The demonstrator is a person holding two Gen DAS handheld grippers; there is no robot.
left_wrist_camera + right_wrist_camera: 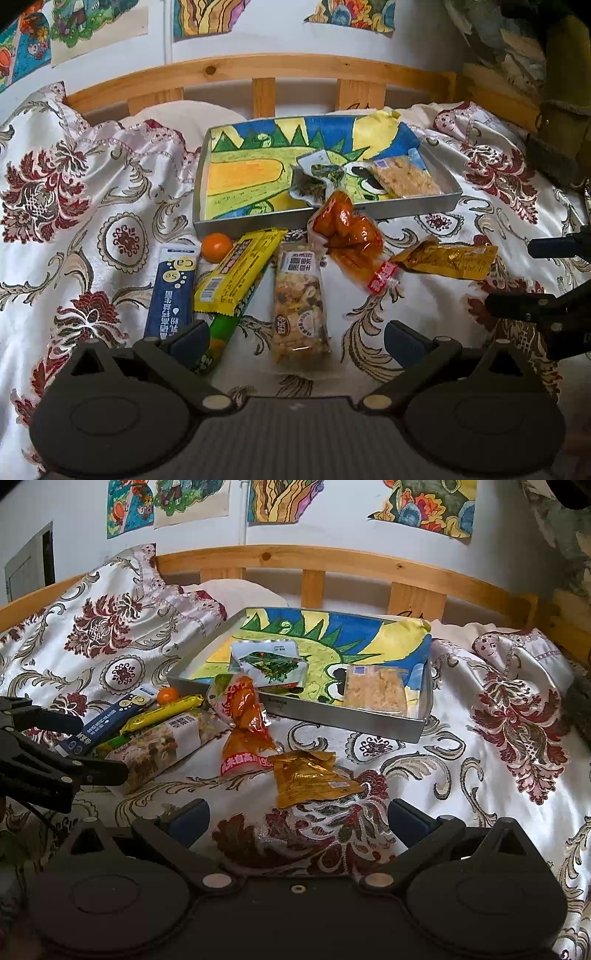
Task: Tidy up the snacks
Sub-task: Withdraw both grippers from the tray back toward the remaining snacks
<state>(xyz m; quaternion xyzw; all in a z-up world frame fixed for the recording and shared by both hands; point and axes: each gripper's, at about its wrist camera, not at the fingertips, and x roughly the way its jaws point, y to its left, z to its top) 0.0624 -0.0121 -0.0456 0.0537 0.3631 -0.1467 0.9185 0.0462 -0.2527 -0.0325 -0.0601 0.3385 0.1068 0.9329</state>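
A metal tray [325, 216] [332, 720] lined with a coloured drawing sits on the bed; inside lie a green vegetable packet [314, 173] [273, 662] and a pale flaky snack [406, 177] [375, 692]. In front of the tray lie a nut bar [299, 306] [162, 746], a yellow bar [236, 273] [162, 712], a blue Ca tube [170, 291] [110, 720], a small orange [217, 246] [168, 695], an orange-red pouch [351, 236] [245, 720] and a gold pouch [447, 258] [310, 777]. My left gripper [295, 339] is open just short of the nut bar. My right gripper [297, 819] is open just short of the gold pouch.
A floral satin bedspread [74, 184] [498, 738] covers the bed. A wooden rail [258, 72] [332, 563] runs behind the tray, with drawings on the wall above. The other gripper shows at the right edge [546, 295] and left edge [55, 746].
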